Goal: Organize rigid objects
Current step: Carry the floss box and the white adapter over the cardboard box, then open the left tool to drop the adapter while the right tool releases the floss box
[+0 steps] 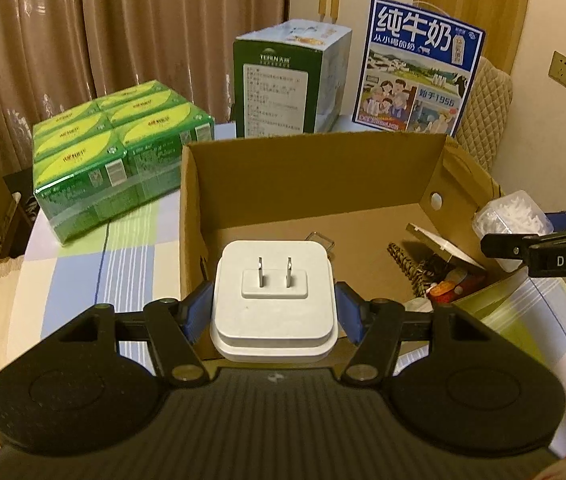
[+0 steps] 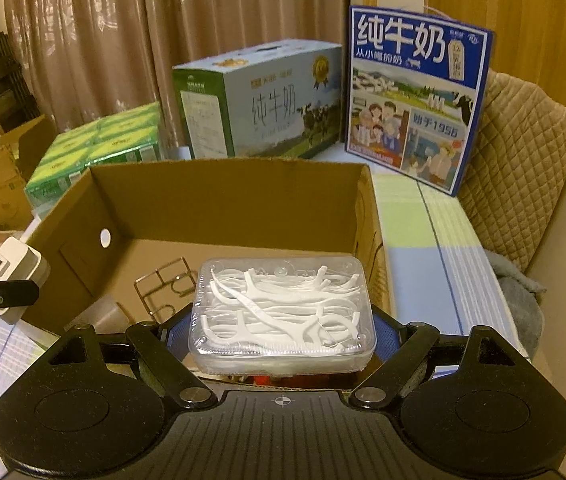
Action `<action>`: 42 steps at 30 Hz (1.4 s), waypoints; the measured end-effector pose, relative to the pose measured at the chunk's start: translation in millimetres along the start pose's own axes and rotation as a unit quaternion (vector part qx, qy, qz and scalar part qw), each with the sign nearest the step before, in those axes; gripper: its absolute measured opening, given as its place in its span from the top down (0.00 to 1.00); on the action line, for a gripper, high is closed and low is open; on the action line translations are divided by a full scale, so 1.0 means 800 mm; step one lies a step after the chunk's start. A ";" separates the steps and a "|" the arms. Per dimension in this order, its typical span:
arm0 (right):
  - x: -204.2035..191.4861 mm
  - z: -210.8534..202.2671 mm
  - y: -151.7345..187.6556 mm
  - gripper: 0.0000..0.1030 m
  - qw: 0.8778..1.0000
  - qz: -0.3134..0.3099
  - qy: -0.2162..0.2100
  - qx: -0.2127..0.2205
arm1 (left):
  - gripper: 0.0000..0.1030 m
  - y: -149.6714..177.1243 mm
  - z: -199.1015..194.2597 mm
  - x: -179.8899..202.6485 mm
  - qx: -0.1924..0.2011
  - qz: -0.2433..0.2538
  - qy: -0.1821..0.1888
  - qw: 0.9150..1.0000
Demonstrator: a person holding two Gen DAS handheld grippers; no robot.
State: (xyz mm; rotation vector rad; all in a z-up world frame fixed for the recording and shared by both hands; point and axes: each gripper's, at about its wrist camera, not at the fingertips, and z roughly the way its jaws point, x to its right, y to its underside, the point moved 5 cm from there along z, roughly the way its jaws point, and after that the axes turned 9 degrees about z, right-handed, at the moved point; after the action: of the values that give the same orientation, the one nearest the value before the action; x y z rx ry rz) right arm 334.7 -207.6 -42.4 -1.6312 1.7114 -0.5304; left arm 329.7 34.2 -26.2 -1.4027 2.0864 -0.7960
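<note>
Our left gripper (image 1: 273, 312) clamps a white plug adapter (image 1: 273, 300) by its sides, 2 prongs facing up, held over the near wall of the open cardboard box (image 1: 315, 172). Our right gripper (image 2: 283, 332) stands wider, pinching a clear case of dental floss picks (image 2: 283, 312) above the same box.

We judge this the placing step: both items need lowering to the box floor before either grip lets go. A wire rack (image 2: 165, 288) already lies inside near the floss case, and other small items crowd the near corner, so each piece wants a bare patch. Behind the box stand green shrink-wrapped cartons (image 1: 115, 168) and 2 milk cartons, well clear.
</note>
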 end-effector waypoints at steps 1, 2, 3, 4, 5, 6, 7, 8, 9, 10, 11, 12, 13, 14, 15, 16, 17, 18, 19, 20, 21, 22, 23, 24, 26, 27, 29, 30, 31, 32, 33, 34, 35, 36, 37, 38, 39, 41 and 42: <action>0.000 0.002 0.001 0.20 1.000 -0.001 0.001 -0.001 | 0.42 0.001 0.002 0.000 -0.001 -0.001 0.000 1.000; 0.001 0.004 0.002 0.20 1.000 0.000 0.002 -0.003 | 0.42 0.001 0.004 -0.001 -0.002 -0.002 0.000 1.000; 0.002 0.006 0.002 0.20 1.000 0.000 0.004 -0.004 | 0.42 0.001 0.006 -0.001 -0.002 -0.002 0.000 1.000; 0.002 0.007 0.001 0.20 1.000 0.001 0.004 -0.004 | 0.42 0.000 0.008 -0.001 -0.002 -0.001 0.000 1.000; 0.002 0.008 0.001 0.20 1.000 0.000 0.004 -0.005 | 0.42 -0.001 0.009 -0.001 -0.002 0.000 0.000 1.000; 0.002 0.009 0.000 0.20 1.000 0.000 0.004 -0.005 | 0.42 -0.002 0.010 -0.001 -0.002 0.001 0.000 1.000; 0.002 0.010 0.000 0.20 1.000 -0.001 0.004 -0.005 | 0.42 -0.003 0.011 -0.001 -0.002 0.001 0.001 1.000; 0.002 0.011 -0.001 0.20 1.000 -0.002 0.005 -0.006 | 0.42 -0.004 0.013 -0.001 -0.002 0.002 0.000 1.000; 0.002 0.012 -0.001 0.20 1.000 -0.002 0.005 -0.006 | 0.42 -0.006 0.014 0.000 -0.002 0.005 -0.001 1.000; 0.002 0.013 -0.002 0.20 1.000 -0.002 0.005 -0.006 | 0.42 -0.007 0.015 0.001 -0.002 0.007 -0.001 1.000; 0.003 0.015 -0.004 0.20 1.000 -0.003 0.005 -0.007 | 0.42 -0.008 0.015 0.001 -0.001 0.007 -0.001 1.000; 0.003 0.016 -0.004 0.20 1.000 -0.003 0.006 -0.008 | 0.42 -0.009 0.016 0.001 -0.001 0.007 0.000 1.000; 0.003 0.016 -0.005 0.20 1.000 -0.004 0.006 -0.009 | 0.42 -0.010 0.017 0.001 -0.001 0.006 0.000 1.000; 0.003 0.018 -0.005 0.20 1.000 -0.004 0.005 -0.010 | 0.42 -0.011 0.019 0.001 -0.002 0.006 0.000 1.000; 0.003 0.019 -0.005 0.20 1.000 -0.005 0.006 -0.011 | 0.42 -0.011 0.020 0.001 -0.003 0.006 0.000 1.000; 0.004 0.019 -0.005 0.20 1.000 -0.005 0.005 -0.012 | 0.42 -0.011 0.022 0.002 -0.005 0.006 0.000 1.000; 0.004 0.020 -0.004 0.20 1.000 -0.005 0.005 -0.014 | 0.42 -0.011 0.024 0.002 -0.007 0.006 -0.001 1.000; 0.005 0.021 -0.003 0.20 1.000 -0.006 0.005 -0.015 | 0.42 -0.011 0.026 0.002 -0.009 0.007 -0.002 1.000; 0.005 0.022 -0.002 0.20 1.000 -0.006 0.006 -0.016 | 0.42 -0.010 0.027 0.002 -0.011 0.008 -0.003 1.000; 0.006 0.023 -0.001 0.20 1.000 -0.005 0.006 -0.017 | 0.42 -0.009 0.028 0.003 -0.012 0.008 -0.003 1.000; 0.008 0.024 -0.001 0.20 1.000 -0.004 0.006 -0.018 | 0.42 -0.009 0.029 0.003 -0.013 0.009 -0.003 1.000; 0.009 0.025 0.000 0.20 1.000 -0.004 0.006 -0.018 | 0.42 -0.008 0.030 0.003 -0.014 0.009 -0.004 1.000; 0.008 0.025 0.000 0.20 1.000 -0.006 0.006 -0.017 | 0.42 -0.008 0.031 0.003 -0.015 0.010 -0.004 1.000; 0.009 0.025 0.000 0.20 1.000 -0.008 0.006 -0.017 | 0.42 -0.007 0.032 0.003 -0.015 0.011 -0.005 1.000; 0.009 0.024 -0.001 0.20 1.000 -0.006 0.004 -0.017 | 0.42 -0.007 0.034 0.005 -0.018 0.014 -0.007 1.000; 0.009 0.024 -0.001 0.20 1.000 -0.004 0.004 -0.017 | 0.42 -0.006 0.034 0.005 -0.018 0.016 -0.009 1.000; 0.009 0.024 -0.002 0.20 1.000 -0.003 0.004 -0.018 | 0.42 -0.007 0.033 0.007 -0.018 0.020 -0.010 1.000; 0.009 0.024 -0.002 0.20 1.000 -0.002 0.004 -0.018 | 0.42 -0.008 0.031 0.008 -0.017 0.021 -0.010 1.000; 0.009 0.024 -0.002 0.20 1.000 -0.002 0.004 -0.018 | 0.42 -0.009 0.030 0.008 -0.015 0.022 -0.012 1.000; 0.009 0.023 -0.001 0.20 1.000 -0.001 0.003 -0.018 | 0.42 -0.011 0.027 0.007 -0.011 0.022 -0.013 1.000; 0.009 0.022 -0.001 0.20 1.000 0.001 0.003 -0.017 | 0.42 -0.012 0.024 0.006 -0.008 0.020 -0.014 1.000; 0.010 0.022 -0.001 0.20 1.000 0.003 0.003 -0.016 | 0.42 -0.012 0.022 0.004 -0.005 0.017 -0.015 1.000; 0.011 0.021 -0.002 0.20 1.000 0.007 0.002 -0.015 | 0.42 -0.013 0.018 0.002 -0.002 0.013 -0.015 1.000; 0.012 0.021 -0.002 0.20 1.000 0.012 0.001 -0.014 | 0.42 -0.014 0.016 0.001 0.000 0.010 -0.016 1.000; 0.013 0.020 -0.002 0.20 1.000 0.015 -0.001 -0.014 | 0.42 -0.015 0.013 0.000 0.002 0.009 -0.017 1.000; 0.013 0.020 -0.003 0.20 1.000 0.016 -0.002 -0.014 | 0.42 -0.015 0.010 -0.002 0.004 0.008 -0.019 1.000; 0.013 0.020 -0.003 0.20 1.000 0.016 -0.002 -0.014 | 0.42 -0.015 0.009 -0.003 0.004 0.007 -0.020 1.000; 0.012 0.020 -0.002 0.20 1.000 0.018 -0.003 -0.014 | 0.42 -0.014 0.005 -0.003 0.005 0.006 -0.019 1.000; 0.012 0.019 -0.002 0.20 1.000 0.019 -0.003 -0.014 | 0.42 -0.013 0.004 -0.003 0.006 0.006 -0.019 1.000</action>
State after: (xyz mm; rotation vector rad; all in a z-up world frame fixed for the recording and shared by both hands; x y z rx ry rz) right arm 347.6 -214.7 -53.4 -1.6141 1.7502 -0.4849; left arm 339.5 32.4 -20.7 -1.3875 2.0558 -0.7701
